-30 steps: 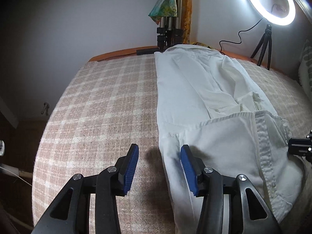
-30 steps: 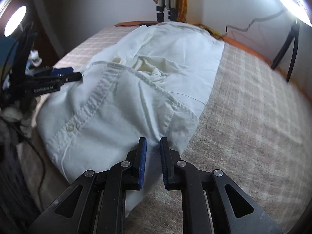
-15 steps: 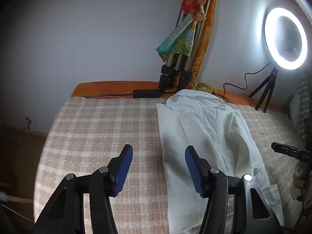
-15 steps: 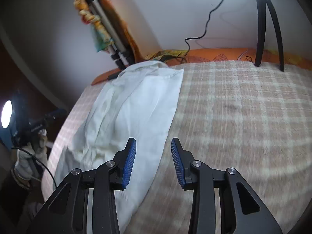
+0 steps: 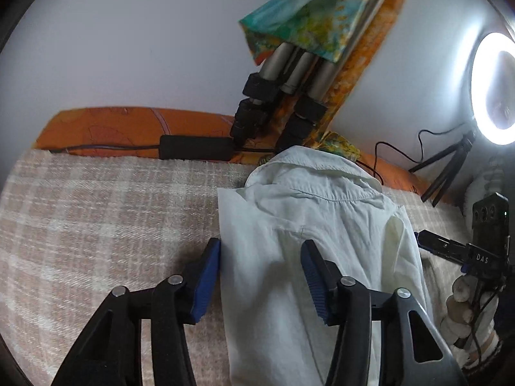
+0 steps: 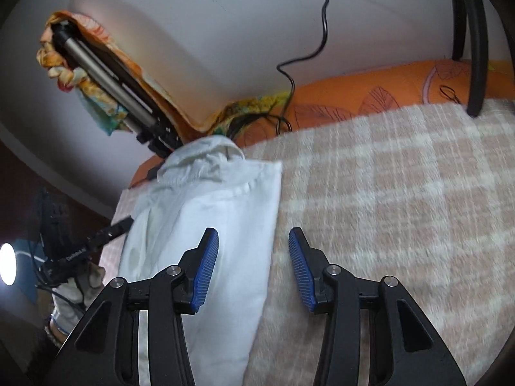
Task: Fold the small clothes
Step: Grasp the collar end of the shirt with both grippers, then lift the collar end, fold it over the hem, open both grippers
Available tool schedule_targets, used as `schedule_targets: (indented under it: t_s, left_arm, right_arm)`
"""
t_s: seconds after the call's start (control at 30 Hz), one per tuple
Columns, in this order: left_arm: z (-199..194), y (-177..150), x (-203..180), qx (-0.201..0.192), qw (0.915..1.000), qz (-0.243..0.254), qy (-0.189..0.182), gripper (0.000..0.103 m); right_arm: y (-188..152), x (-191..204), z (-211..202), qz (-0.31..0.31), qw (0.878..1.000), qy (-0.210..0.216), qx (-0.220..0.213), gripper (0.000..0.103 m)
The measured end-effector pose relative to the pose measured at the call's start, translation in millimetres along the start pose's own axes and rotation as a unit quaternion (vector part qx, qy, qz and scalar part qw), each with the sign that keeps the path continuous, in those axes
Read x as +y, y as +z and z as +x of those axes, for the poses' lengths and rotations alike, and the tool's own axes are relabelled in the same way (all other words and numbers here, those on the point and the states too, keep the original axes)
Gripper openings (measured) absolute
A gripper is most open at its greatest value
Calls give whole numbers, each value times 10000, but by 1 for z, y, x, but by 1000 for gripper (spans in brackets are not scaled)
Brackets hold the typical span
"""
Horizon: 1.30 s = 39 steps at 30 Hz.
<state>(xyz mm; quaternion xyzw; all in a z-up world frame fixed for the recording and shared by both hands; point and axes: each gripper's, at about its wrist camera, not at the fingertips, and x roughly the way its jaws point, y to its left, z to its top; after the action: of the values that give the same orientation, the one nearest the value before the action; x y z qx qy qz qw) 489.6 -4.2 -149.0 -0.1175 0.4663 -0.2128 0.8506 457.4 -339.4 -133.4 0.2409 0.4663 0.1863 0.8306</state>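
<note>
A white shirt [image 5: 322,225] lies folded into a long strip on the checked blanket [image 5: 96,225], its collar [image 5: 309,177] at the far end. My left gripper [image 5: 262,276] hovers over the shirt's left edge just below the shoulder; its jaws are closing, and the edge lies between the pads without being pressed. In the right wrist view the shirt [image 6: 225,212] shows its right edge between the pads of my right gripper [image 6: 253,270]. Its jaws are opening and grip nothing. Each view shows the other gripper at the shirt's far side.
Tripod legs [image 5: 289,74] draped in a colourful cloth lean on the wall behind the collar. A black power brick [image 5: 196,147] and cables lie on the orange sheet [image 5: 112,122] along the wall. A lit ring light [image 5: 495,87] on a small stand is at the right.
Both grippers have travelled along the shirt from its hem end up to the collar end. The right gripper, nearly shut at the hem before, now stands open. The left jaws widened, then narrowed a little.
</note>
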Motion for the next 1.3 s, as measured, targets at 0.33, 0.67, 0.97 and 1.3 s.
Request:
schedule_targets:
  t_s: [0.33, 0.67, 0.97, 1.3]
  left_arm:
    - [4, 8, 15, -179, 9992, -349, 58, 0]
    - [-30, 16, 5, -480, 9986, -225, 5, 0]
    - [-85, 10, -24, -810, 9965, 187, -57, 0]
    - [-151, -33, -60, -1057, 9921, 674, 56, 0]
  right_arm:
    - [12, -1, 4, 60, 9992, -371, -138, 0]
    - [21, 6, -22, 63, 9987, -224, -462, 0]
    - [19, 26, -64, 13, 9975, 39, -699, 0]
    - [-15, 54, -135, -70, 9954, 388, -870, 0]
